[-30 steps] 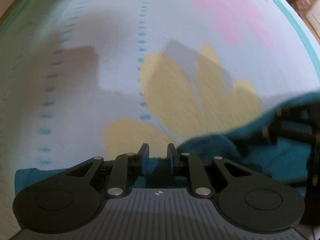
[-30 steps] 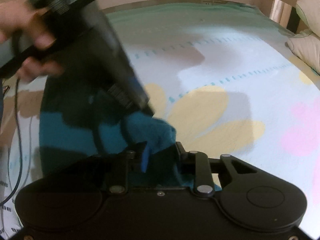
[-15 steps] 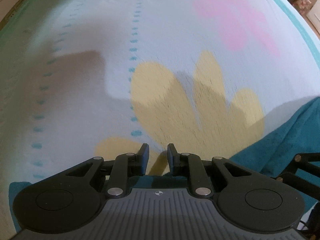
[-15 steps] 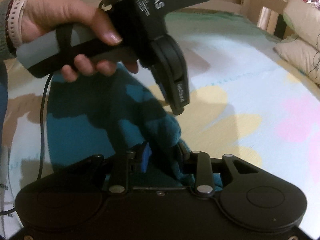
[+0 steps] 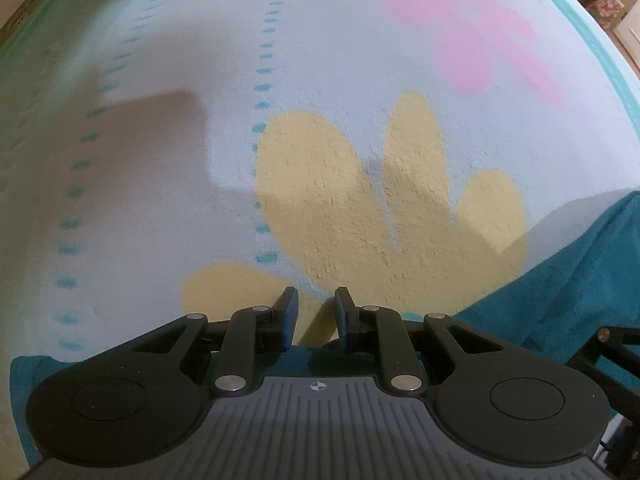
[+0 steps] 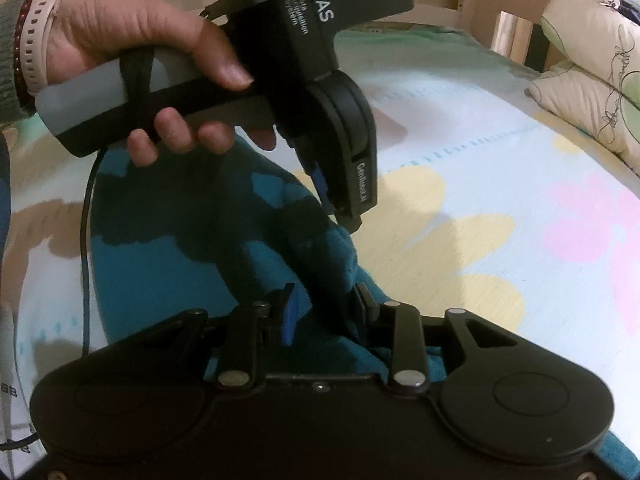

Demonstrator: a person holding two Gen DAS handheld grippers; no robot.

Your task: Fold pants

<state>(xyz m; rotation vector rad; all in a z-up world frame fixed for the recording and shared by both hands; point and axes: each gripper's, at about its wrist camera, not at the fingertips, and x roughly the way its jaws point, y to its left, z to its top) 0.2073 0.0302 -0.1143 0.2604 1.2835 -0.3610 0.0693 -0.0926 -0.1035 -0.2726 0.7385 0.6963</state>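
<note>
The teal pants [image 6: 168,264] lie spread on the bed [image 6: 500,168], over a sheet printed with yellow and pink flower shapes and dashed teal lines. In the right wrist view a raised fold of the pants runs up between the fingers of the right gripper [image 6: 326,304]; the jaws stand partly apart with cloth filling the gap, and the pads seem to press on it, though the bunched fabric hides the contact itself. Above that fold, the left gripper [image 6: 340,208] points steeply down, its tips just over the ridge of cloth, carried by the person's left hand [image 6: 160,68] with a watch strap and bead bracelet at the wrist.

From the left wrist view, the left gripper [image 5: 314,312] has its jaws a narrow way apart with nothing between them, only the yellow print of the sheet showing through. The pants' edge [image 5: 580,280] lies to its right and below its body. A pillow [image 6: 592,84] rests at the bed's far right side.
</note>
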